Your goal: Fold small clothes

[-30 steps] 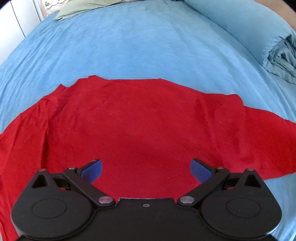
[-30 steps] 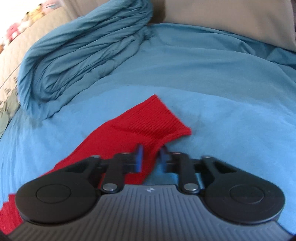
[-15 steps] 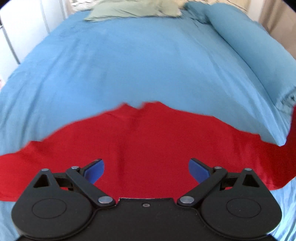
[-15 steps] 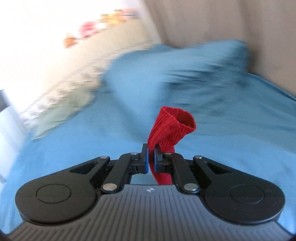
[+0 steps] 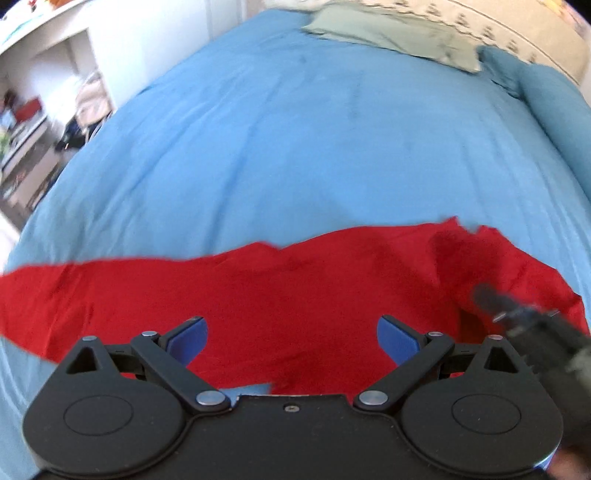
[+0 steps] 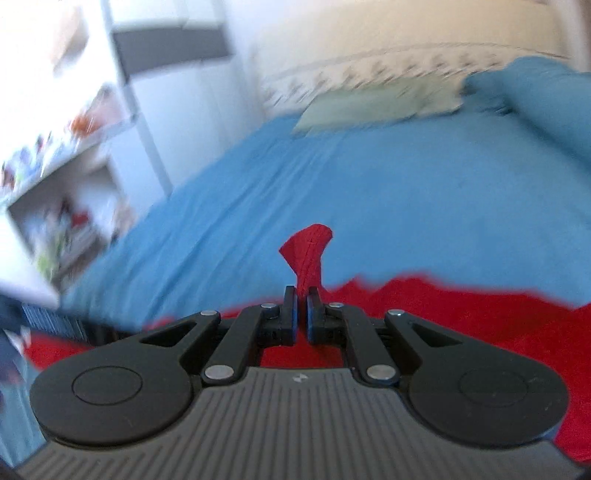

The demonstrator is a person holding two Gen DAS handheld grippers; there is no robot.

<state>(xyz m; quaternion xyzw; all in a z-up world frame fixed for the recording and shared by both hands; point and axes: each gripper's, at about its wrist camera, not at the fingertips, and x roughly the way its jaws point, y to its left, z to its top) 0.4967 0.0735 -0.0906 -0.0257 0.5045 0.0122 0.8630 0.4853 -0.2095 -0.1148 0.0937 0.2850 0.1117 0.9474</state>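
A red long-sleeved top point(image 5: 280, 288) lies spread across the blue bed cover point(image 5: 295, 140). My left gripper point(image 5: 291, 339) is open and empty, hovering just above the middle of the top. My right gripper point(image 6: 302, 299) is shut on the ribbed red sleeve cuff point(image 6: 308, 254), which sticks up between its jaws, with the rest of the top point(image 6: 461, 325) below it. In the left wrist view the right gripper point(image 5: 517, 314) shows blurred over the right part of the top.
A pale green pillow point(image 5: 391, 33) and a rolled blue duvet point(image 5: 554, 110) lie at the far end and right side of the bed. White shelves with clutter point(image 6: 59, 184) stand beyond the bed's left edge.
My right gripper has lifted the sleeve cuff off the bed and carried it leftward over the body of the top. The left gripper stayed open and its view swung left.
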